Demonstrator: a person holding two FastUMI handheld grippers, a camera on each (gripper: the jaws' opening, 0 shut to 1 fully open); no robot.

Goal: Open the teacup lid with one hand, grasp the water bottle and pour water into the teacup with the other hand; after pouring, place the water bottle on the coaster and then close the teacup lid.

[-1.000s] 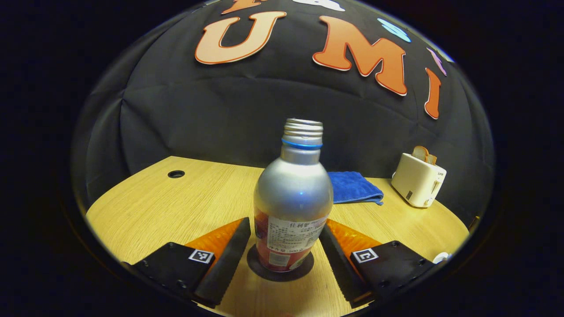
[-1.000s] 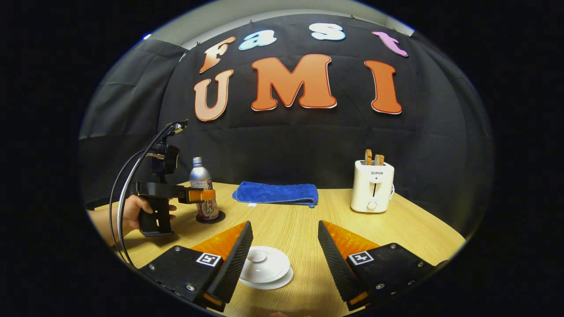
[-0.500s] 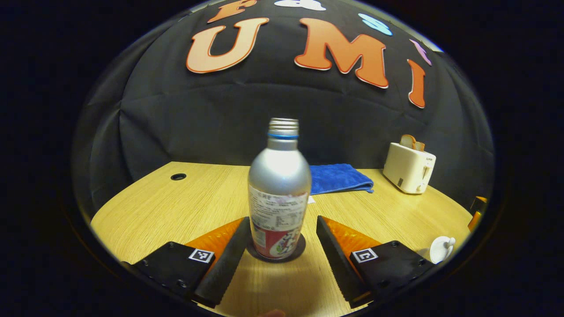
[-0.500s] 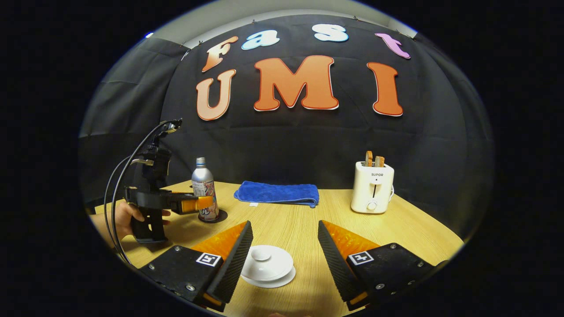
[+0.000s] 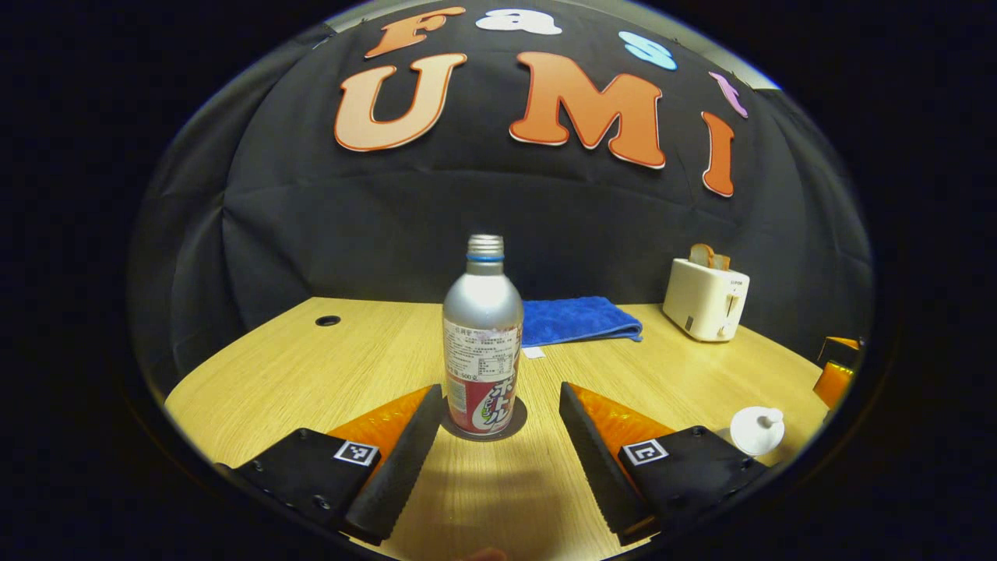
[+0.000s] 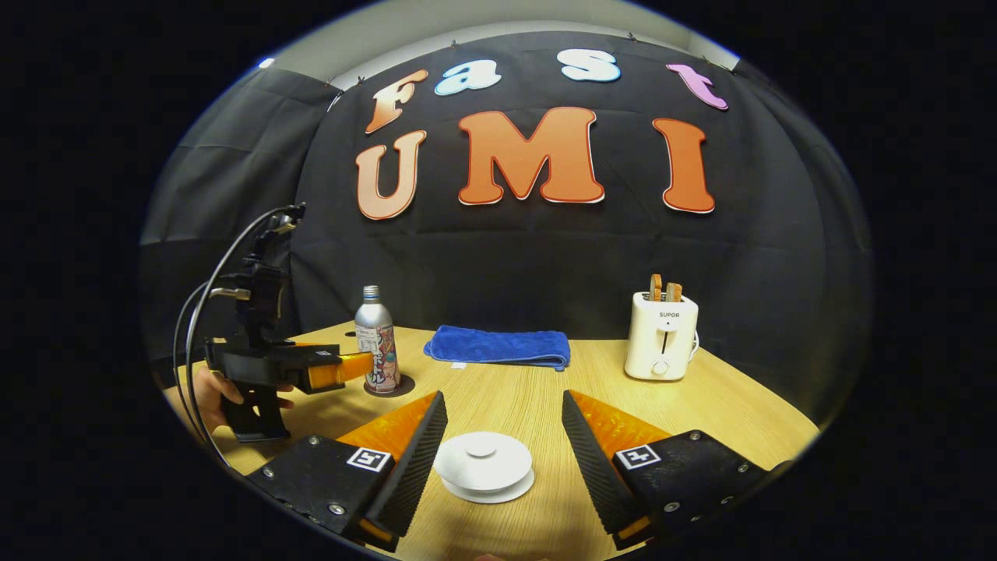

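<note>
Water bottle [image 5: 483,343] is standing upright and uncapped on the dark coaster [image 5: 514,421], just ahead of the left gripper [image 5: 493,409], whose jaws are gaping apart, touching nothing. Teacup [image 6: 484,467] is sitting lidded on the tabletop [image 6: 701,405] between the spread jaws of the right gripper [image 6: 502,417]; contents not visible. Toaster [image 6: 660,335] is holding two bread slices.

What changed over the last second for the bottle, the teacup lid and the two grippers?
The left gripper has backed straight away from the water bottle, which was between its open fingers a second ago and now stands clear ahead of them, upright on the coaster. Unchanged: the right gripper hovers open over the teacup, lid on; the blue cloth and toaster stayed put.
</note>
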